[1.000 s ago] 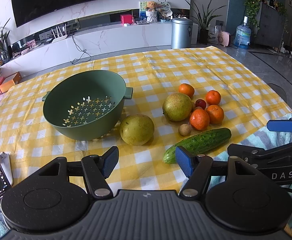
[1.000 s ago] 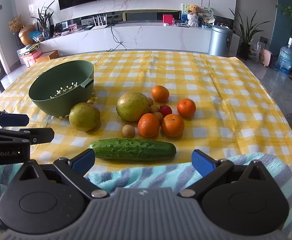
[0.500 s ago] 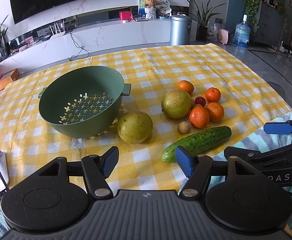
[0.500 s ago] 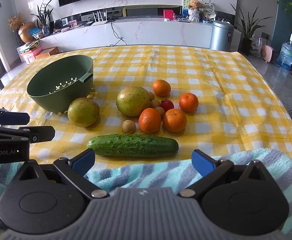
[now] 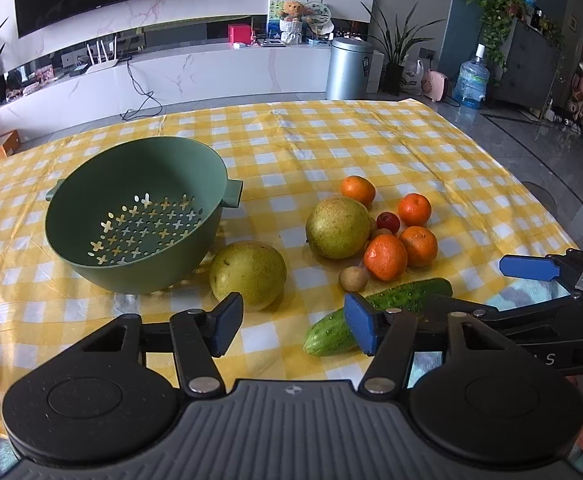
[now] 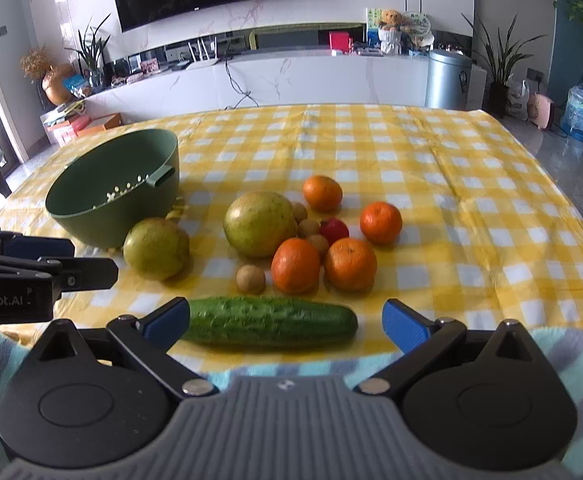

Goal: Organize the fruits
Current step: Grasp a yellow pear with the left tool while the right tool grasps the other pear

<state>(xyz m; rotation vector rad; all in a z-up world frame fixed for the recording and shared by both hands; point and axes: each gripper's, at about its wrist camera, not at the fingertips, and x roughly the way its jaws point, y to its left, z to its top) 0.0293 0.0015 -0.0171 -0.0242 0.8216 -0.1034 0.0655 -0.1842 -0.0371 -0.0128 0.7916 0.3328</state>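
The green colander (image 5: 135, 216) sits with its mouth unobstructed from above; a large pear (image 5: 247, 274) rests just beside its near wall, narrowing the low path there; a bare strip of checked tablecloth (image 5: 275, 216) separates colander from the fruit cluster; there the oranges (image 6: 349, 264), a second pear (image 6: 259, 224) and small fruits crowd together, touching; the cucumber (image 6: 269, 321) lies across the near edge, barring a low approach.

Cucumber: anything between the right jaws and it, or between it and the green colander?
Nothing visible separates the open right gripper from the cucumber, which lies just ahead of it. Toward the colander, the nearer pear sits in the line along the table and the left gripper reaches in beside it; lifting over should clear both.
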